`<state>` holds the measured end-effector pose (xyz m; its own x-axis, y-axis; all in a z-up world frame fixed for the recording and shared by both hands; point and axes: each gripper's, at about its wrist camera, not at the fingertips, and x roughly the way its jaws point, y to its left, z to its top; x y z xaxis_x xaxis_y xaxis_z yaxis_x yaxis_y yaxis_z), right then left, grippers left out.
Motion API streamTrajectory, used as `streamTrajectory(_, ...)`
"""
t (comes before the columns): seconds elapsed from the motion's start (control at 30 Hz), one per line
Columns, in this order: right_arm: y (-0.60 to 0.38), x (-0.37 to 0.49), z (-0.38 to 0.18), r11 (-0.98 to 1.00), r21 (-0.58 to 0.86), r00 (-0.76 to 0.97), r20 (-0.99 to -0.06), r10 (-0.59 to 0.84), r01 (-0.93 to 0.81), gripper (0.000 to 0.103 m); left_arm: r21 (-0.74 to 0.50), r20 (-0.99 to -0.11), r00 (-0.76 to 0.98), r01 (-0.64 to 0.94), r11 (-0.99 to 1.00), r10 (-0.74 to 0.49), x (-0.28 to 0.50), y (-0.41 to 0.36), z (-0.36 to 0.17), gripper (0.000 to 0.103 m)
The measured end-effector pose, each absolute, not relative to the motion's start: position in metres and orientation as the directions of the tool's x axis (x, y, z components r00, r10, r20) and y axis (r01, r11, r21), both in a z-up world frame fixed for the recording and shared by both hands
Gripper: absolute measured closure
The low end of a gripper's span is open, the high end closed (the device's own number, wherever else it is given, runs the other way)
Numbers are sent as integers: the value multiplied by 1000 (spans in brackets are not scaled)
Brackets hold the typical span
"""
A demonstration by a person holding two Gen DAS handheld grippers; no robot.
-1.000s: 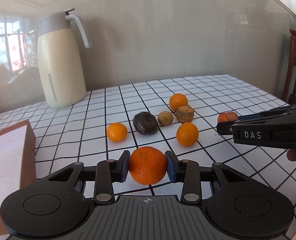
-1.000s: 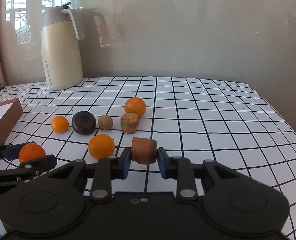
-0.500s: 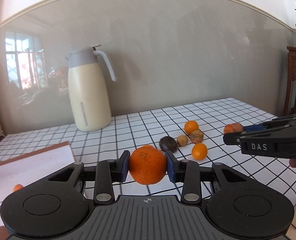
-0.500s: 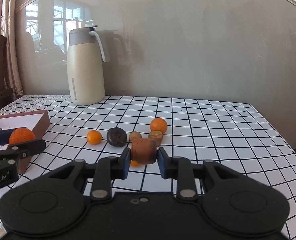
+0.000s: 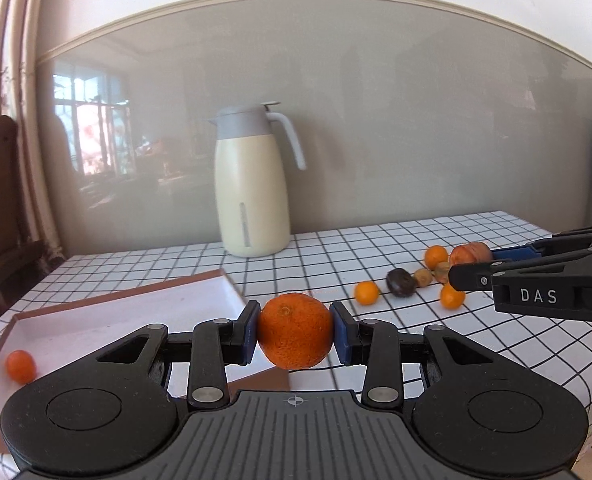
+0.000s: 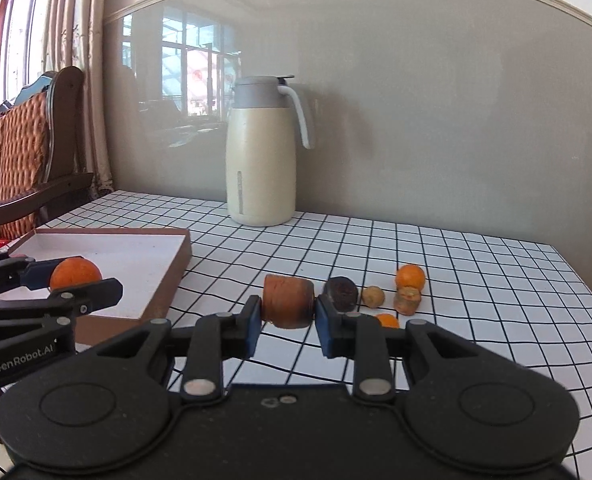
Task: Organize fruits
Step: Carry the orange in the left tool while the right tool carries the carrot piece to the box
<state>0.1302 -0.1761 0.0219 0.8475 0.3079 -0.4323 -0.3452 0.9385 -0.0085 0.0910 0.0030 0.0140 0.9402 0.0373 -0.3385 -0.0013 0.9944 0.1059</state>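
Fruit sorting was barely begun: left claw (image 5: 294, 334) pinched a round orange tangerine (image 5: 294, 330), right claw (image 6: 287, 316) pinched a brownish cylindrical fruit chunk (image 6: 287, 300); beyond them one small orange fruit (image 5: 20, 366) lay in the shallow brown cardboard tray (image 5: 135, 312), several loose fruits (image 5: 402, 282) remained.

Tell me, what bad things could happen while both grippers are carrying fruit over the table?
1. The orange is round and pinched only at its sides by the left hand-held gripper; it could slip out and roll off the table.
2. The brown fruit piece in the right hand-held gripper looks soft, so squeezing might squash it.
3. The box is shallow and already holds a small orange fruit; a dropped fruit could bounce out.
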Motion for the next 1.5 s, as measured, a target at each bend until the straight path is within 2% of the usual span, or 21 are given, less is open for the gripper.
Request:
streamTrajectory(0.83,-71,108,31,826,-26,765,-393,510,-564,83,92,-302,920,-232,968,249,50,108,20,65)
streamTrajectory(1.5,-8,129,36,783,-51,741,-367,563,-620,83,45,-281,872,-405,913,400,52,190,20,65)
